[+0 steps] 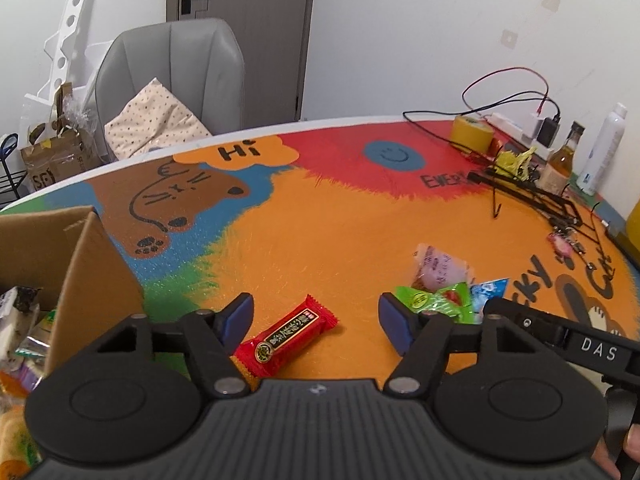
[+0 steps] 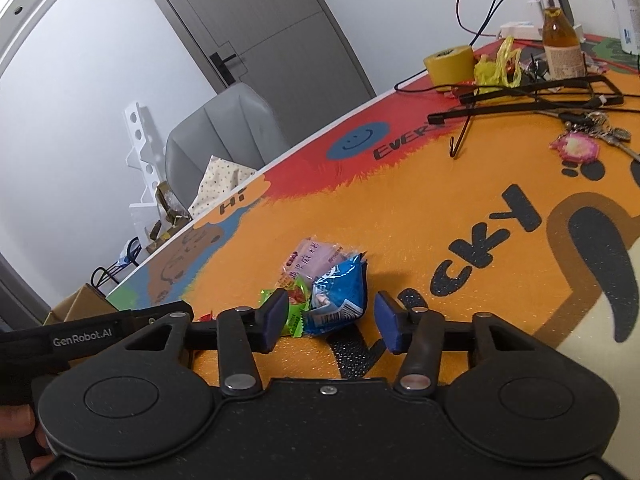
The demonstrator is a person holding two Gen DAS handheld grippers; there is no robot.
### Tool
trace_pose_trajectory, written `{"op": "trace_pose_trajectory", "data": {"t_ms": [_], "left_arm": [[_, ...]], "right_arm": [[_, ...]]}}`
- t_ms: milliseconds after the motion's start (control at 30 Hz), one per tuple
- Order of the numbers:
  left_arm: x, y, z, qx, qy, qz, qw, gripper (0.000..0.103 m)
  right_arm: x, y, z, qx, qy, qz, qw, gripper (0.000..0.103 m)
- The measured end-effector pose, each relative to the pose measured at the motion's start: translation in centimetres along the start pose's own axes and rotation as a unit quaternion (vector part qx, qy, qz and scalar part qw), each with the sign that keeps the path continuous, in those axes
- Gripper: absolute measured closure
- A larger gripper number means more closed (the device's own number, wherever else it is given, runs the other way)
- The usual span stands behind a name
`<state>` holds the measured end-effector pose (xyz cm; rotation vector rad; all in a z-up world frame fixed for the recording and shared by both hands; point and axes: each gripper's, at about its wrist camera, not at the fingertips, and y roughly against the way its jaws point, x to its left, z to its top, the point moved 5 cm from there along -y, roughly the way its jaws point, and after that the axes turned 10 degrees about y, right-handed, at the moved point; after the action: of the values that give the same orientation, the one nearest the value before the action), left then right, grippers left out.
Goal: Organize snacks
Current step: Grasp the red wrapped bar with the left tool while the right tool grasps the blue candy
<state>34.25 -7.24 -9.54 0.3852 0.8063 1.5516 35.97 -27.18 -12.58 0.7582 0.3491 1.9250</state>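
A red snack bar [image 1: 286, 336] lies on the orange mat between the fingers of my left gripper [image 1: 316, 320], which is open just above it. A cardboard box [image 1: 76, 264] with several snack packs inside stands at the left. A small pile of a pink pack [image 1: 438, 270], a green pack [image 1: 434, 300] and a blue pack [image 1: 486, 292] lies to the right. In the right wrist view my right gripper [image 2: 332, 320] is open, with the blue pack [image 2: 338, 294] between its fingers, the green pack [image 2: 294, 312] by its left finger and the pink pack [image 2: 314, 258] behind.
At the table's far right lie a yellow tape roll [image 1: 472, 132], a black wire rack [image 1: 532, 196], a glass bottle [image 1: 562, 158], a white spray can [image 1: 602, 148], keys [image 2: 592, 132] and cables. A grey chair [image 1: 176, 80] stands behind the table.
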Motion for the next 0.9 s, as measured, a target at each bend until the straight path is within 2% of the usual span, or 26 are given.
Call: {"op": "trace_pose_trajectory", "data": {"t_ms": [167,500,567,633,767,867,900], "left_arm": [[0.1,-1.5,-0.3,0.012,-0.001,0.006,0.9999,0.036],[0.5,-3.2,-1.0,0.036,0.001,0.013,0.9993,0.040],[0.4,-3.4,-1.2,0.042,0.001,0.010,0.9991,0.041],[0.2,-3.4,-1.4,0.048,-0.001,0.006,0.9988,0.046],[-0.2,-3.2,-1.8,0.048,-0.010,-0.002,0.9988,0.055],[-0.2,-2.9,-2.0,0.044,-0.012,-0.001,0.9990,0.070],[-0.2,-2.8,-2.1,0.044,-0.013,-0.003,0.9990,0.078]], "right_arm": [[-0.2,-0.9,-0.5,0.008,-0.007,0.002,1.000,0.061],[-0.4,-1.4,-0.1,0.003,-0.007,-0.003,1.000,0.061],[-0.4,-1.3,-0.2,0.003,-0.005,-0.006,1.000,0.068],[-0.6,-1.2,-0.2,0.002,-0.011,-0.010,1.000,0.073],[-0.6,-0.6,-0.5,-0.005,-0.010,-0.017,1.000,0.074],[-0.5,0.1,-0.7,-0.012,-0.010,-0.017,1.000,0.075],[-0.5,0.3,-0.7,-0.014,-0.010,-0.019,1.000,0.075]]}}
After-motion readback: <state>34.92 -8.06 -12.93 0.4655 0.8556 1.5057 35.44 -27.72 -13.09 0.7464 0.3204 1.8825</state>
